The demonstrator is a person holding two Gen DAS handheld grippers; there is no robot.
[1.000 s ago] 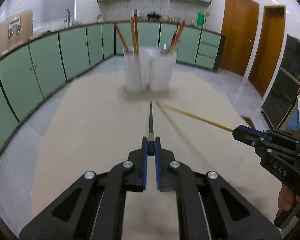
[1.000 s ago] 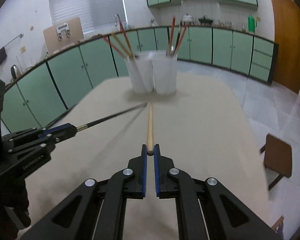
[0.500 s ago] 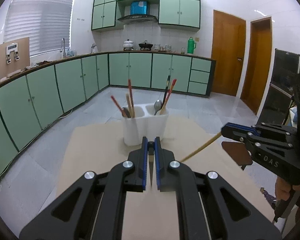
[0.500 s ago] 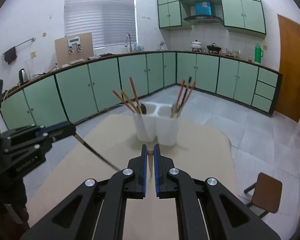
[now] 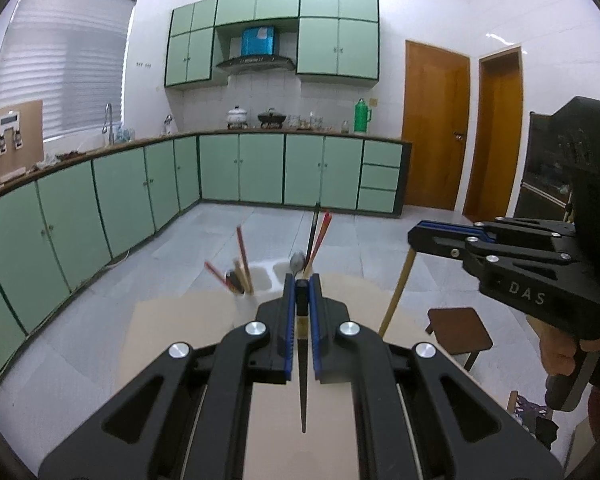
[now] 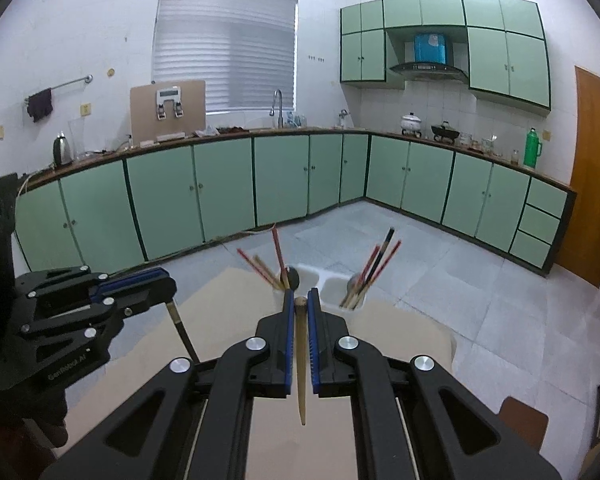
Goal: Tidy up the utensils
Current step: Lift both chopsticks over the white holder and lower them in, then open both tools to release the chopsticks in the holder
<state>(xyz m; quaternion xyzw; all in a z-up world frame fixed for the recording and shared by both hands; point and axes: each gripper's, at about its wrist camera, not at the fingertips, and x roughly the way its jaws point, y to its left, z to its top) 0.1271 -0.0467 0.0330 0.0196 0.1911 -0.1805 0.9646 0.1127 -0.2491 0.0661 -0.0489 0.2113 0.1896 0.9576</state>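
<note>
A beige table (image 6: pixel 404 332) — bearing only a white two-compartment utensil holder (image 6: pixel 332 280) near its far edge.

A black chopstick (image 5: pixel 302 384) is hanging point-down from its thick end, well above the tan table (image 5: pixel 172 320). A pale wooden chopstick (image 6: pixel 300 364) is hanging the same way just beside it. Beyond them a white two-cup holder (image 6: pixel 332 284) is standing upright on the table, each cup holding red and wooden chopsticks and a spoon, all leaning outward.
</note>
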